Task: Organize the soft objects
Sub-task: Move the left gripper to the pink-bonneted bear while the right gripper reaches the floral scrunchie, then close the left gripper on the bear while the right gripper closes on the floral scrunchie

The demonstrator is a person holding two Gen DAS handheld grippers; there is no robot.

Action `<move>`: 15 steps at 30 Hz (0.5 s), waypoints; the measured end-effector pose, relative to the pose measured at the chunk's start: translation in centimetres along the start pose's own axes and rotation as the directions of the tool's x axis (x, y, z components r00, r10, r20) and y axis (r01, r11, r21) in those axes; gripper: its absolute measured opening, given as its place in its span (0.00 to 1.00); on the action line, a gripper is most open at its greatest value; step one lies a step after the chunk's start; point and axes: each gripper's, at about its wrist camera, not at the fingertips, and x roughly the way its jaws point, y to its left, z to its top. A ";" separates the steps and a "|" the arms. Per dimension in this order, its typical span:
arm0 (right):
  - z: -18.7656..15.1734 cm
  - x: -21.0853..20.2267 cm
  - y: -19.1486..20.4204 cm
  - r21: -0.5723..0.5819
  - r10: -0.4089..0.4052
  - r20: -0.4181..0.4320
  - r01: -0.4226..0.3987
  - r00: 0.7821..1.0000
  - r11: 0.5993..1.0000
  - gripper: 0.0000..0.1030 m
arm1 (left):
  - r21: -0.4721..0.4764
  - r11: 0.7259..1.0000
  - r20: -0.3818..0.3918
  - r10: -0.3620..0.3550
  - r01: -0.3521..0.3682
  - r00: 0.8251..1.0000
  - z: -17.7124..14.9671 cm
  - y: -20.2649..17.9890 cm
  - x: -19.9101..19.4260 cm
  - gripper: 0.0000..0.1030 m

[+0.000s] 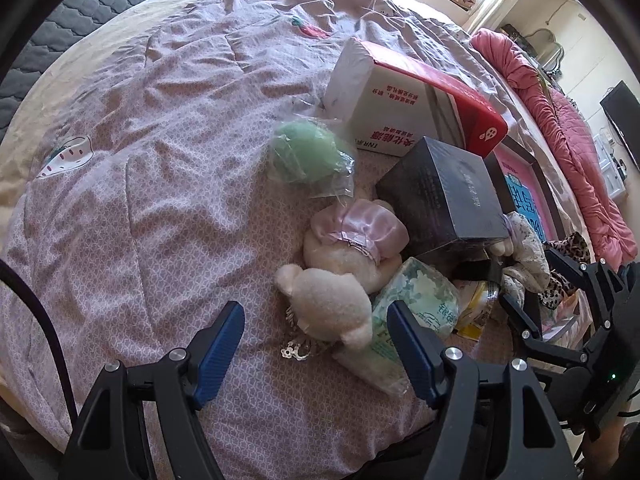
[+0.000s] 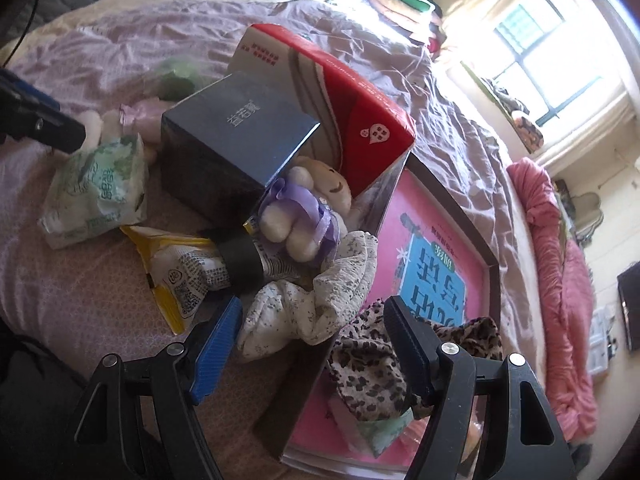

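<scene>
A cluttered bedspread carries a heap of things awaiting sorting, gathered toward its right edge. Farthest left in the heap, a green sponge in a clear bag lies on the open quilt, apart from the boxes. Below it a cream plush toy in a pink dress rests face down, its head between the blue pads of the left gripper, whose jaws stand wide and grip nothing; the approach from above suggests the toy is its target. A green tissue pack lies just beside the toy. Next come a dark box and a red-and-white carton, leaning together, likely the hard items to be left. A small plush in a purple dress is wedged under them. At the right, the right gripper hangs with jaws apart over a floral cloth and a leopard-print cloth, the latter draped on a pink-covered book; its pads press on neither.
</scene>
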 end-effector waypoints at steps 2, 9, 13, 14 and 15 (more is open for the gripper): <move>0.1 0.4 0.3 -0.025 -0.009 0.000 0.009 1.000 1.000 0.56 | -0.003 1.000 -0.005 0.004 -0.004 1.000 0.3 0.1 0.4 0.71; 0.2 1.8 0.4 -0.036 0.020 -0.004 -0.020 1.000 0.999 0.21 | -0.016 1.000 -0.018 0.000 0.000 1.000 1.2 0.2 1.7 0.71; 0.1 2.1 -1.1 0.063 0.086 0.007 -0.087 0.996 0.994 0.12 | -0.031 0.999 -0.026 -0.009 0.008 1.000 1.5 0.3 2.7 0.70; 0.1 1.8 -1.6 0.099 0.105 0.024 -0.107 0.994 0.989 0.11 | -0.038 0.999 -0.031 -0.018 0.017 0.999 1.5 0.3 2.9 0.67; -0.1 1.5 -2.4 0.151 0.137 0.047 -0.142 0.989 0.978 0.11 | -0.046 0.998 -0.035 -0.039 0.037 0.999 1.5 0.4 3.1 0.59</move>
